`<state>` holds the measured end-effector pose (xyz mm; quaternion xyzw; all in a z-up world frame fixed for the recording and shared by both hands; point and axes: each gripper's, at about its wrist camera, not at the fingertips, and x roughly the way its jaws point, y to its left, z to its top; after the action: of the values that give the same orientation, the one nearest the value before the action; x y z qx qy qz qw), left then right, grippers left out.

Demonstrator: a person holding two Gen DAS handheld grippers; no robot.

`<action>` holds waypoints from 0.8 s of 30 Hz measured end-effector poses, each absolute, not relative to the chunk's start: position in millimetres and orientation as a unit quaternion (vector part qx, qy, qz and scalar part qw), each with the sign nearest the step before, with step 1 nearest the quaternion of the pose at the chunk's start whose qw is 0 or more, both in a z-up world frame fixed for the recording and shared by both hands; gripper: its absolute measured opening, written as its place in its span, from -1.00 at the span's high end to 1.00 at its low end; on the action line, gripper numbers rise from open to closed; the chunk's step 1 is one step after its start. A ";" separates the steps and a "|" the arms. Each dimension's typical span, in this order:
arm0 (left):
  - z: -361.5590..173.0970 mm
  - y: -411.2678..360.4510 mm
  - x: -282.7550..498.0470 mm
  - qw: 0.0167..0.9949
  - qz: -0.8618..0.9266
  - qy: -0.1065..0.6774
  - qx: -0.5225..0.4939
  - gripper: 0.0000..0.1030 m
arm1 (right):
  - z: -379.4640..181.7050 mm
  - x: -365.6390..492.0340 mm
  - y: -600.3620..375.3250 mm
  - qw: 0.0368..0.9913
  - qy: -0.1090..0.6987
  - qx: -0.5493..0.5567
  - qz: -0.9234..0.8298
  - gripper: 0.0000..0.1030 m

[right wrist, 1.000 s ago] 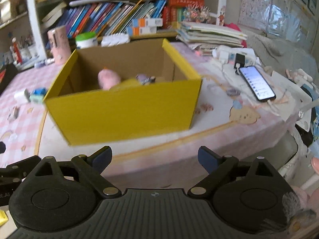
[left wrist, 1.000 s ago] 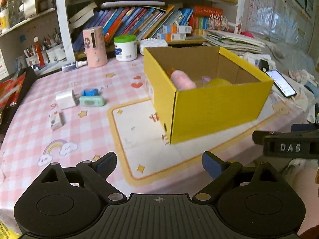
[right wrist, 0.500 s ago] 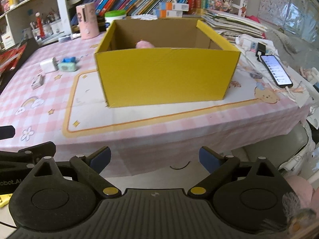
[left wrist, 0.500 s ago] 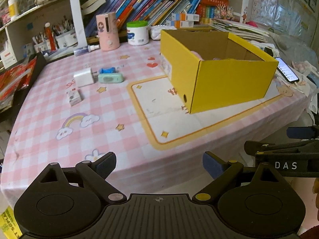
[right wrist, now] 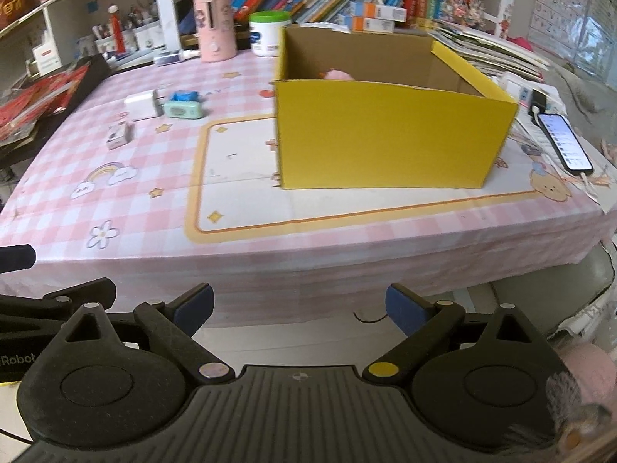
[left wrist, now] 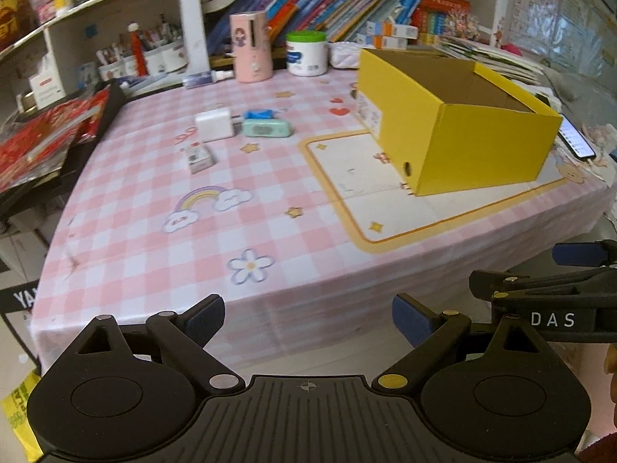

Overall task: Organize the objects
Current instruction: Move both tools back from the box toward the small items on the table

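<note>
Both the left gripper (left wrist: 308, 318) and right gripper (right wrist: 300, 306) are held apart, nothing between them, short of the table edge. The yellow box (right wrist: 385, 131) sits ahead; small items (left wrist: 231, 127) lie ahead-left. The loose pink tablecloth (left wrist: 154, 239) could be snagged during a low reach. Crowded shelves (left wrist: 327, 4) are seen beyond.

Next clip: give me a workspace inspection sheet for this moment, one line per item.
Surface: pink checked tablecloth.
Job's things: open yellow box with a pink item inside; white charger, green gadget and small packet lie loose, left of the box.
Clutter: pink canister, white tub.
Grippers: left gripper and right gripper open, empty, off the table's near edge.
Cables: one plugged into the phone.
Surroundings: bookshelf.
</note>
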<state>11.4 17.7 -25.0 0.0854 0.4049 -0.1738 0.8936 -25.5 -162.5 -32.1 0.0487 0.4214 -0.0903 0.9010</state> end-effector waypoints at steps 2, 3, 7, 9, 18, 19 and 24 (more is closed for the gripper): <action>-23.7 25.8 9.8 0.896 -0.168 0.403 0.082 -0.85 | -31.6 -24.5 -154.2 0.902 0.421 0.045 -0.083 -0.87; -22.6 31.0 9.0 0.898 -0.164 0.401 0.080 -0.85 | -30.8 -23.6 -150.5 0.903 0.420 0.043 -0.080 -0.87; -20.2 47.5 7.7 0.903 -0.149 0.397 0.072 -0.85 | -29.1 -19.2 -134.1 0.906 0.417 0.034 -0.064 -0.87; -19.0 55.6 7.2 0.906 -0.140 0.394 0.068 -0.85 | -28.0 -16.2 -126.0 0.908 0.415 0.029 -0.054 -0.87; -14.4 86.1 13.4 0.916 -0.098 0.385 0.048 -0.85 | -23.0 3.2 -92.9 0.914 0.406 0.003 -0.014 -0.88; -14.1 88.0 14.4 0.917 -0.094 0.385 0.047 -0.85 | -22.6 6.3 -90.5 0.914 0.405 0.002 -0.010 -0.88; -13.9 93.7 25.9 0.920 -0.078 0.382 0.045 -0.85 | -22.3 22.0 -83.0 0.917 0.400 -0.006 0.005 -0.90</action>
<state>25.9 93.7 -13.9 0.0449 0.3818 -0.0783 0.9198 22.0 -83.0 -22.3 -0.0058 0.3999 0.0047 0.9165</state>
